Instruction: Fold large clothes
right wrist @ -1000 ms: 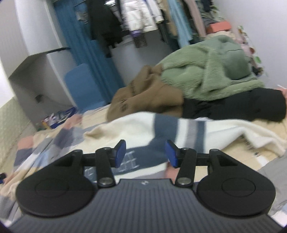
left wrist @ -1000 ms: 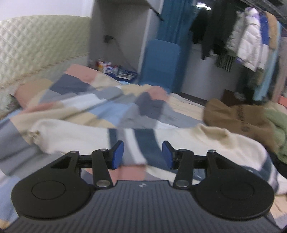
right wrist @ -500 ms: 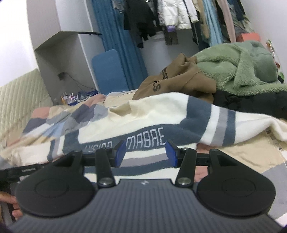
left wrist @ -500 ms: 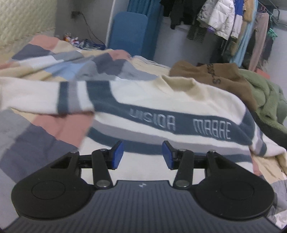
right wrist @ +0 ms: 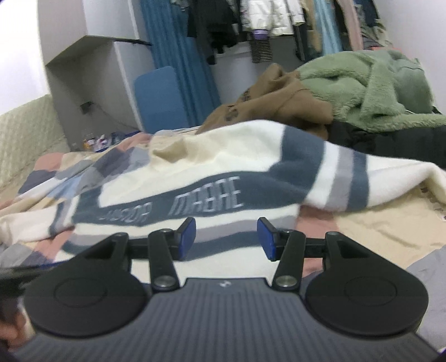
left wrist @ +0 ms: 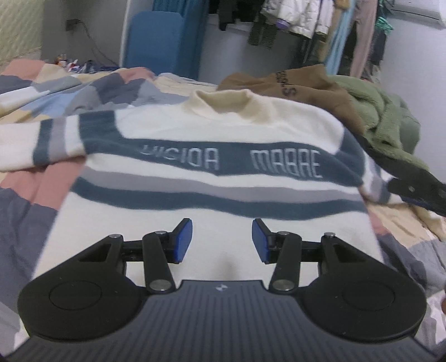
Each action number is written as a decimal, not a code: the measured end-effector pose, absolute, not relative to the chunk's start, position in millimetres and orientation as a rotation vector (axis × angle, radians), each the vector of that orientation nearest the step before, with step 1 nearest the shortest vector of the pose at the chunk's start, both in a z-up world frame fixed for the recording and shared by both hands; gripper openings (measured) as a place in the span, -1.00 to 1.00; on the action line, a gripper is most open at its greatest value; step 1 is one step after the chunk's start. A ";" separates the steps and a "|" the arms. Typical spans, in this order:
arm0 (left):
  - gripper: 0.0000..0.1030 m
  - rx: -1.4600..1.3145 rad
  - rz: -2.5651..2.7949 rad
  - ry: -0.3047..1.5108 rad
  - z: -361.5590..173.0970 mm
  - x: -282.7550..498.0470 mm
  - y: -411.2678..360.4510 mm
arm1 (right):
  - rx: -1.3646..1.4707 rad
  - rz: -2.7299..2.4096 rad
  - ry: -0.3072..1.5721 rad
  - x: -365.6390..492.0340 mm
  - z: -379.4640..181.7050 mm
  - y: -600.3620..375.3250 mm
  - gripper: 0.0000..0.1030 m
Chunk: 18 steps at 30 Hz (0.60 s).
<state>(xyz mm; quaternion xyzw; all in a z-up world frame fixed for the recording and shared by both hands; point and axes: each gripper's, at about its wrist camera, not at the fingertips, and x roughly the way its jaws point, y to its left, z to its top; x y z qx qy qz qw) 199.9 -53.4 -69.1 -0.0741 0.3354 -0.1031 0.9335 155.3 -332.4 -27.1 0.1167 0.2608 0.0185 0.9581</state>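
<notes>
A cream sweater (left wrist: 211,178) with blue and grey stripes and pale lettering lies front up on the patchwork bedspread (left wrist: 30,211), collar away from me, sleeves spread to both sides. My left gripper (left wrist: 222,241) is open and empty over the sweater's lower body. My right gripper (right wrist: 225,238) is open and empty over the sweater's (right wrist: 223,178) lower right edge, near the right sleeve. The right gripper also shows at the right edge of the left wrist view (left wrist: 418,192).
A brown garment (left wrist: 292,80), a green fleece (left wrist: 387,114) and a black garment (right wrist: 390,136) are piled at the bed's far right. A blue board (left wrist: 156,41), hanging clothes (left wrist: 292,19) and a quilted headboard (right wrist: 25,133) stand beyond.
The left gripper has swung right from the left sleeve to face the sweater's body. The right gripper has come lower and closer to the sweater's right side. Both stay open.
</notes>
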 end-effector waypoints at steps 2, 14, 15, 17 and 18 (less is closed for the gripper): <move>0.04 -0.157 -0.231 0.679 -67.0 197.3 -56.7 | 0.256 0.007 0.523 162.7 -27.9 -343.5 -0.01; 0.04 -0.291 -0.225 0.774 -86.0 207.1 -40.9 | 0.429 -0.240 0.529 204.7 -38.4 -449.4 0.43; 0.04 -0.298 -0.224 0.782 -87.7 207.4 -39.6 | 0.444 -0.259 0.526 207.7 -40.9 -459.1 0.42; 0.04 -0.302 -0.222 0.791 -89.4 208.3 -37.8 | 0.459 -0.296 0.535 214.9 -46.9 -477.2 0.42; 0.04 -0.303 -0.221 0.792 -89.8 208.3 -37.1 | 0.467 -0.313 0.535 218.1 -50.3 -486.2 0.42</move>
